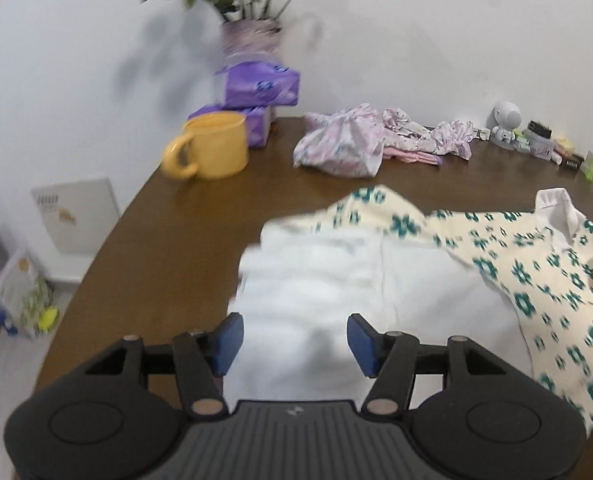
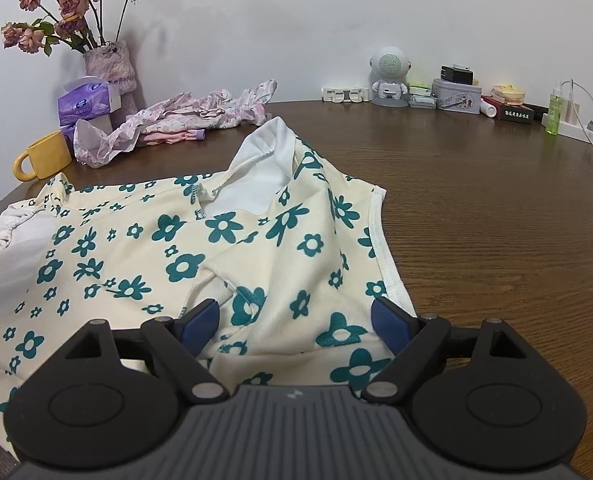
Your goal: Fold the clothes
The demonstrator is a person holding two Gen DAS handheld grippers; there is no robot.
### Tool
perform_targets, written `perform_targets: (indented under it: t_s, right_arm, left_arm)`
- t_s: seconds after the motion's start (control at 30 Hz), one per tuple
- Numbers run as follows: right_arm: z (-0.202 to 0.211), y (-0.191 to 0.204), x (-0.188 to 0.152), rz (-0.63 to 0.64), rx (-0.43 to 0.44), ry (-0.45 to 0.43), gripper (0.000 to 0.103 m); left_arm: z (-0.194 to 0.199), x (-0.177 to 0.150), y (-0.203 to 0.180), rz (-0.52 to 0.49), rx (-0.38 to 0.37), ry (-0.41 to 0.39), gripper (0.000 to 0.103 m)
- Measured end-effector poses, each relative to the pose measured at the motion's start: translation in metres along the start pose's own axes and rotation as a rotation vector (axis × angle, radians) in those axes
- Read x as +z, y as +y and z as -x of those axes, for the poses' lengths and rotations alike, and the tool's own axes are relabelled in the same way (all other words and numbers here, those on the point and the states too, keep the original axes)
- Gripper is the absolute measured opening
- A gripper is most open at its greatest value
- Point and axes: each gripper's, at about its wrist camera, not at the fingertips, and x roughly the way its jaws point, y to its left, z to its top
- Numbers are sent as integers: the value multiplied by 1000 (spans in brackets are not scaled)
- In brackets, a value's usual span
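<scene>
Brown table (image 2: 476,208) holds our floral top (image 2: 156,256) spread out, one side turned over white-side-up, so we judge folding barely begun; left gripper (image 1: 295,344) and right gripper (image 2: 296,320) both spread over it, pinching nothing; pink pile (image 2: 184,114) unfolded.

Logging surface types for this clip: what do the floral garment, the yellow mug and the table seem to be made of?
Floral garment: soft matte knit fabric, probably cotton; it creases limply and shows stitched hems and a white lining.
Yellow mug: likely glazed ceramic, with thick walls and a smooth, faintly glossy surface.
Table: dark brown wood or wood-look veneer; the grain lines are plain, with a low sheen.
</scene>
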Motion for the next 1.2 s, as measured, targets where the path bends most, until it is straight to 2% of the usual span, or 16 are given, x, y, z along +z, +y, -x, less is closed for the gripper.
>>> perform_targets:
  t_s: [0.1, 0.23, 0.33, 0.37, 0.43, 0.47, 0.53, 0.6, 0.67, 0.77, 0.97, 1.03, 1.07, 1.1, 1.2]
  right_arm:
    - [11, -3, 10, -21, 14, -34, 83]
    - [29, 2, 41, 2, 68, -94, 80]
    - [21, 8, 68, 20, 151, -52, 66]
    - [14, 10, 77, 19, 179, -22, 58]
    - [-6, 17, 95, 15, 208, 39, 53]
    - [-16, 21, 104, 12, 220, 70, 51]
    - [-41, 29, 121, 8, 218, 125, 47]
    - [-66, 40, 132, 0, 201, 169, 39]
    - [-92, 49, 141, -21, 177, 212, 36]
    - [-125, 62, 146, -31, 119, 253, 35]
    - [-156, 69, 142, -52, 55, 292, 35]
    - [-160, 70, 139, -49, 47, 295, 29]
    - [-160, 71, 139, -46, 45, 291, 15]
    - [-160, 71, 139, -51, 54, 290, 7]
    - [-158, 74, 143, -31, 62, 275, 4]
  left_arm:
    - [10, -15, 3, 13, 4, -5, 56]
    - [-2, -15, 2, -9, 14, 14, 52]
    - [-16, -12, -3, -24, -16, 29, 35]
    - [-20, -11, -6, -33, -34, 34, 26]
    - [-29, -9, -11, -61, -69, 51, 19]
    - [-33, -8, -13, -75, -80, 61, 19]
    - [-43, -7, -18, -102, -80, 87, 19]
    - [-52, -6, -18, -111, -77, 117, 19]
    - [-54, -6, -17, -113, -82, 119, 17]
    - [-54, -5, -12, -49, -67, 120, 9]
    - [-38, -11, -6, 104, -83, 71, 10]
    - [-42, -13, -7, 120, -67, 80, 10]
    - [-45, -14, -7, 122, -58, 84, 10]
    - [-47, -15, -8, 123, -50, 89, 9]
    - [-47, -13, -7, 132, -45, 98, 10]
